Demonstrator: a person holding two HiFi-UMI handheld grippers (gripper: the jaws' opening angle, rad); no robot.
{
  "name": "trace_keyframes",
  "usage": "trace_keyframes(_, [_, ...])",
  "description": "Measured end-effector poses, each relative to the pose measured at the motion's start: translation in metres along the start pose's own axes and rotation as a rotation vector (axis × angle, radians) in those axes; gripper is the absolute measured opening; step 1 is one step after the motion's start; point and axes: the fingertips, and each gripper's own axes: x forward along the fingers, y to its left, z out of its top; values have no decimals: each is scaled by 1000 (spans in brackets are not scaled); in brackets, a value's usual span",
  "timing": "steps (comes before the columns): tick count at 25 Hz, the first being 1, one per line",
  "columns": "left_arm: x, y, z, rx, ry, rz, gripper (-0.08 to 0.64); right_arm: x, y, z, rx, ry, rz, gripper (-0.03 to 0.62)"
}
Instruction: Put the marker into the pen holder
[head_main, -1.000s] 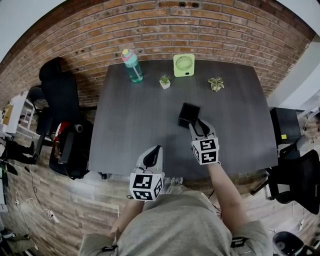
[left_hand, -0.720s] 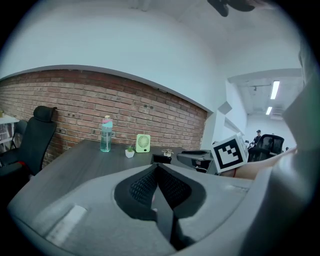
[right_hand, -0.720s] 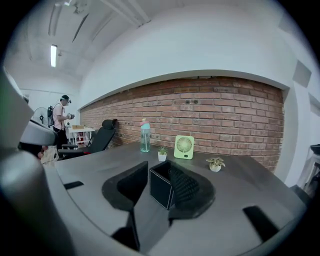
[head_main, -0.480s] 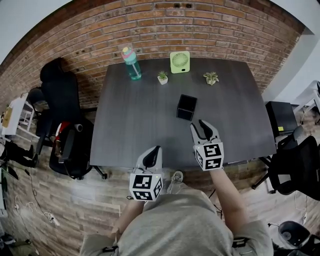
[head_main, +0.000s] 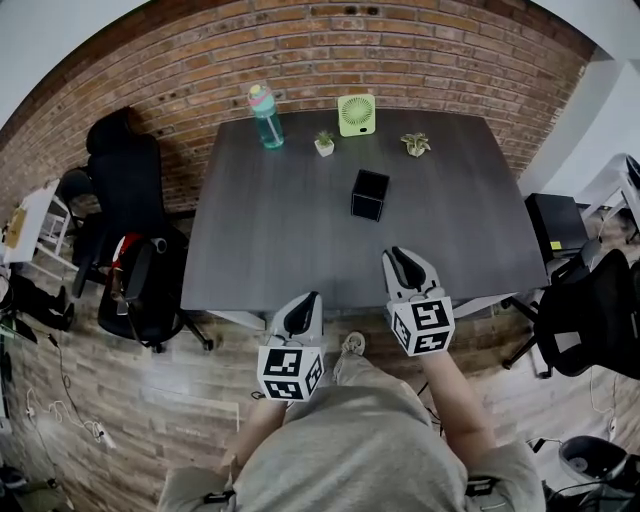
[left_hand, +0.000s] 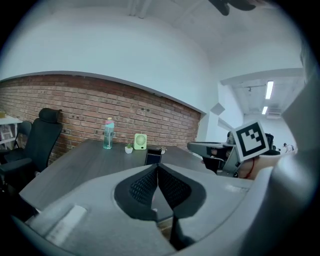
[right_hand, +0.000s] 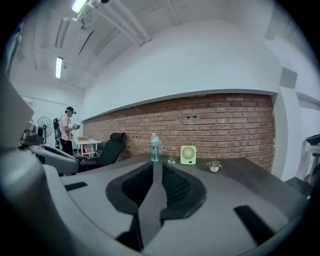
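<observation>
The black square pen holder (head_main: 369, 194) stands upright near the middle of the dark table (head_main: 270, 230); it also shows in the left gripper view as a pen holder (left_hand: 153, 156) beyond the jaws. No marker shows in any view. My right gripper (head_main: 405, 265) hovers over the table's near edge, well short of the holder; its jaws are closing with nothing between them, and a narrow gap remains at the right gripper (right_hand: 157, 167). My left gripper (head_main: 303, 312) hangs off the table's near edge, and its pads meet on nothing at the left gripper (left_hand: 157, 167).
Along the table's far edge stand a teal bottle (head_main: 265, 115), a green fan (head_main: 355, 114) and two small plants (head_main: 324, 144) (head_main: 415, 145). Black office chairs (head_main: 125, 170) stand at the left, another chair (head_main: 590, 320) at the right. A brick wall lies behind the table.
My right gripper has drawn back from beside the pen holder to the table's near edge, and its jaws have narrowed. The left gripper has stayed put.
</observation>
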Motion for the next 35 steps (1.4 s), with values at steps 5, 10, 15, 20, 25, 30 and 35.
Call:
trace_keyframes(5, [-28, -13, -14, 7, -7, -9, 17, -43, 21, 0, -2, -30, -6, 26])
trace_keyframes(10, [-58, -30, -28, 18, -12, -16, 17, -84, 40, -5, -6, -43, -4, 8])
trace_keyframes(15, [-91, -46, -38, 24, -14, -16, 17, -126, 62, -6, 2, -57, 3, 3])
trace_keyframes(20, [-125, -58, -45, 22, -11, -21, 17, -162, 88, -8, -24, -51, 6, 3])
trace_keyframes(25, [-148, -67, -49, 20, -17, -22, 17, -192, 103, -5, -26, -64, -4, 3])
trace_keyframes(30, [-158, -79, -48, 23, -23, -33, 17, -216, 109, -4, -15, -65, -11, 3])
trace_keyframes(35, [-164, -85, -47, 23, -26, -34, 17, -228, 111, -5, -9, -66, -13, 3])
